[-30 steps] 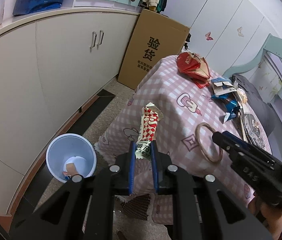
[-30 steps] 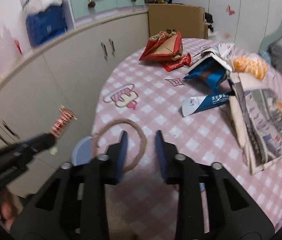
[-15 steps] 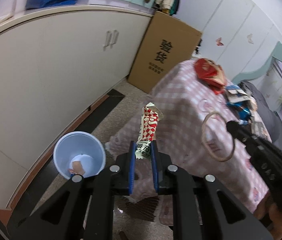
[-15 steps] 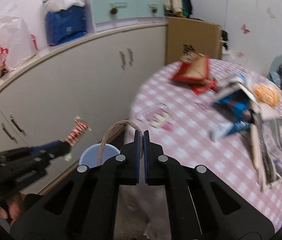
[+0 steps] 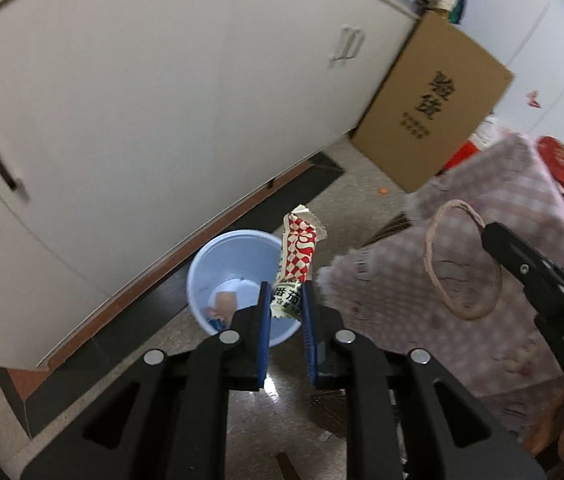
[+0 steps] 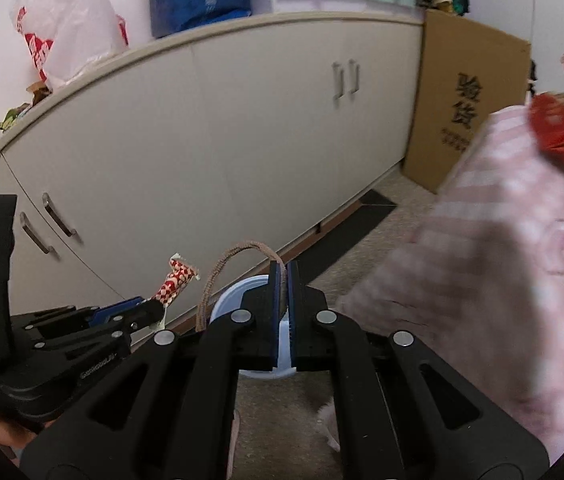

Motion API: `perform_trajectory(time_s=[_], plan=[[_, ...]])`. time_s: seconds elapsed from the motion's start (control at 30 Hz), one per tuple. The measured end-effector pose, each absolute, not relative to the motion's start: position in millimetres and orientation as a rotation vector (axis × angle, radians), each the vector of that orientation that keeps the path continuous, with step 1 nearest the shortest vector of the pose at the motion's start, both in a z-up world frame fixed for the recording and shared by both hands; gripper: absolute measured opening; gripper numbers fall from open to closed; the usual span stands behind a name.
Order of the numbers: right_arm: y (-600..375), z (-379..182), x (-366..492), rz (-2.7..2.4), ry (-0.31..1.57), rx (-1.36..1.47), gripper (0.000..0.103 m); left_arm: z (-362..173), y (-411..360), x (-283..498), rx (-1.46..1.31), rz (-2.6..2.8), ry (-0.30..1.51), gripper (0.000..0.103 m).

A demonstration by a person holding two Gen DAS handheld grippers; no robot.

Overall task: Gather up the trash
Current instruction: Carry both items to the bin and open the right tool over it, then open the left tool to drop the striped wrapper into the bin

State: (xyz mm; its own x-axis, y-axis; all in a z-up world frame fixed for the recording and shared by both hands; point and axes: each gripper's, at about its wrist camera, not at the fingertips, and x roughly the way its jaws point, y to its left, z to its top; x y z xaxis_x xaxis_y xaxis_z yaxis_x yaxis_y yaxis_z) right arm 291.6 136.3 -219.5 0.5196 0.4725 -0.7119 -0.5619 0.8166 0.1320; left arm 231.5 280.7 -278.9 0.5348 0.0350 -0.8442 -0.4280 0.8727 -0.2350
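So both bits of trash are picked up but neither is dropped yet. The red-and-white checked snack wrapper is pinched at its bottom end by the left tool, sticking up just over the near rim of the pale blue plastic bin on the floor. The brown twine loop hangs from the right tool, whose jaws are clamped tight on it, also right above the bin. There's already some paper scrap at the bottom of the bin.

What's left, I'd guess: let go of both, then go back for more. A red crumpled packet sits on the pink checked tablecloth surface, well away from the bin, and there may be more I can't see from here.

Compared to a second ago: the right tool was open over the loop lying on the surface, now it's shut on it and carried off toward the bin. The left one had the wrapper the whole time, but the bin was off to its side and now sits right under it.
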Motion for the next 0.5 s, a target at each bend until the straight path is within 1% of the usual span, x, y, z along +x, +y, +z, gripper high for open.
perform_trajectory(time_s=[0.13, 0.17, 0.2, 0.23, 0.27, 0.3, 0.5], plan=[[161, -249, 310, 0.667, 0.859, -0.092, 0.005, -298, 299, 240, -0.453, 0.326, 1.009, 0.014], [168, -260, 317, 0.671, 0.884, -0.089, 0.009, -302, 302, 242, -0.456, 0.331, 1.017, 0.014], [172, -264, 320, 0.675, 0.893, -0.087, 0.016, -306, 305, 244, -0.46, 0.335, 1.023, 0.014], [176, -272, 324, 0.675, 0.904, -0.089, 0.022, -310, 308, 247, -0.462, 0.338, 1.031, 0.014], [178, -279, 327, 0.666, 0.912, -0.094, 0.035, -314, 309, 248, -0.463, 0.339, 1.036, 0.014], [178, -283, 328, 0.662, 0.916, -0.092, 0.042, -318, 310, 251, -0.464, 0.34, 1.042, 0.014], [176, -298, 330, 0.643, 0.947, -0.077, 0.044, -336, 310, 261, -0.459, 0.329, 1.073, 0.014]])
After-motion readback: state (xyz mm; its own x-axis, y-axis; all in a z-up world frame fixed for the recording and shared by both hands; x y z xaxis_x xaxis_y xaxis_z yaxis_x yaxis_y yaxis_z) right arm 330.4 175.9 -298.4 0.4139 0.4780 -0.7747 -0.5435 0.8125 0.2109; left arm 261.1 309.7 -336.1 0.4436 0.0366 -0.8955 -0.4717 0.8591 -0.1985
